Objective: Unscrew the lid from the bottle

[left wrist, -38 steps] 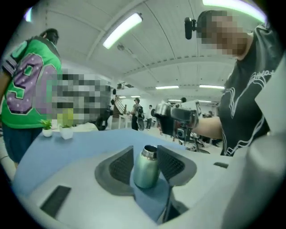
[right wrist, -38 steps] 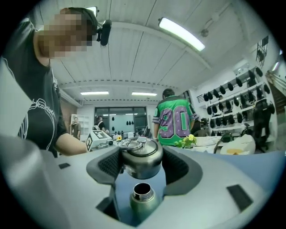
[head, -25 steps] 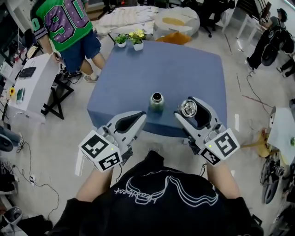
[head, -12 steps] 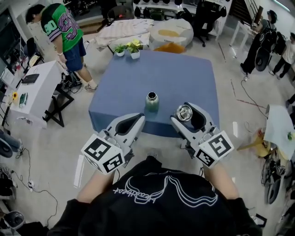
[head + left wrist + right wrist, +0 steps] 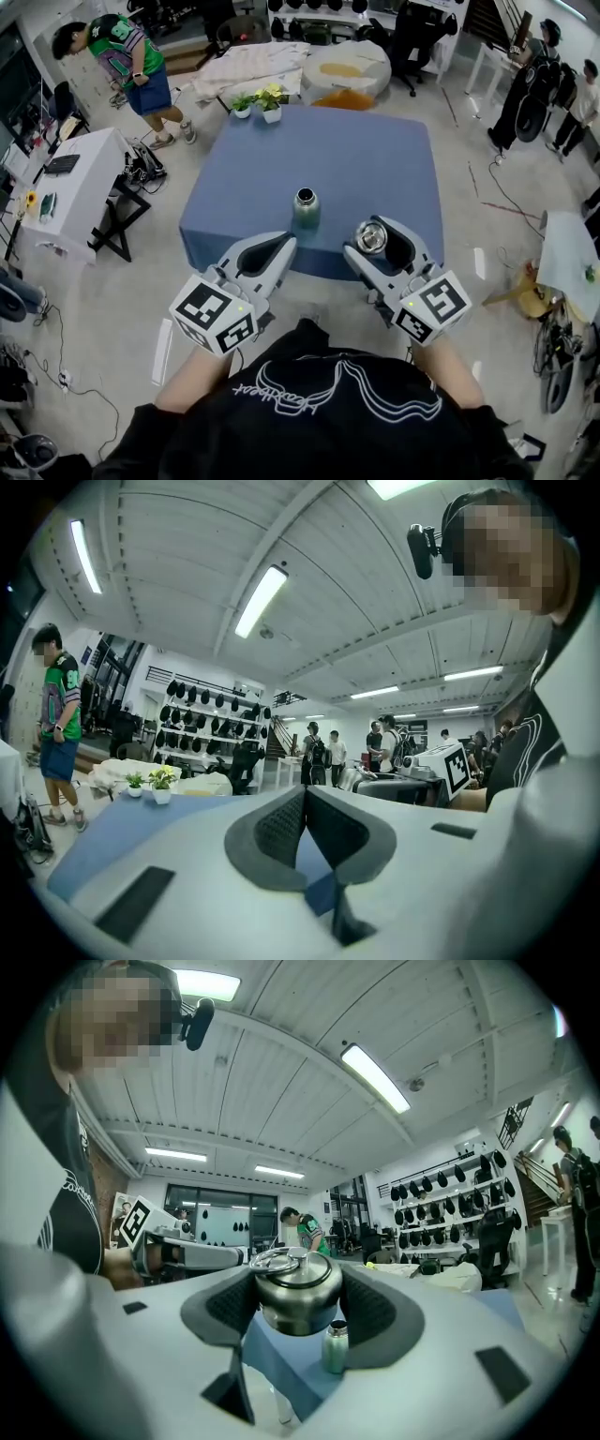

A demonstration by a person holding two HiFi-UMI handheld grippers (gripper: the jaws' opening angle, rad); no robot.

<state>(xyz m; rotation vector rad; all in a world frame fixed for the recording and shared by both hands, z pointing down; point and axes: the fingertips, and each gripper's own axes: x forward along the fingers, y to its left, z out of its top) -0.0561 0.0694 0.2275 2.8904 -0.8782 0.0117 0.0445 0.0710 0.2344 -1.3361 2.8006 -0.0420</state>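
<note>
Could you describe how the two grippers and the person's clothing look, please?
Both the left gripper and the right gripper have light grey, rounded plastic shells with dark grey ribbed pads inside. Each carries a white cube with black square markers at its back end. The person wears a black top with a white line drawing.

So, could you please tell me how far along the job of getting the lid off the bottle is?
The unscrewing looks done: the bottle stands open-mouthed on the blue table, with no lid on it. In hand: the right gripper clamps the steel lid, held apart from the bottle. The left gripper is shut and empty. What is left is probably only setting the lid down.
</note>
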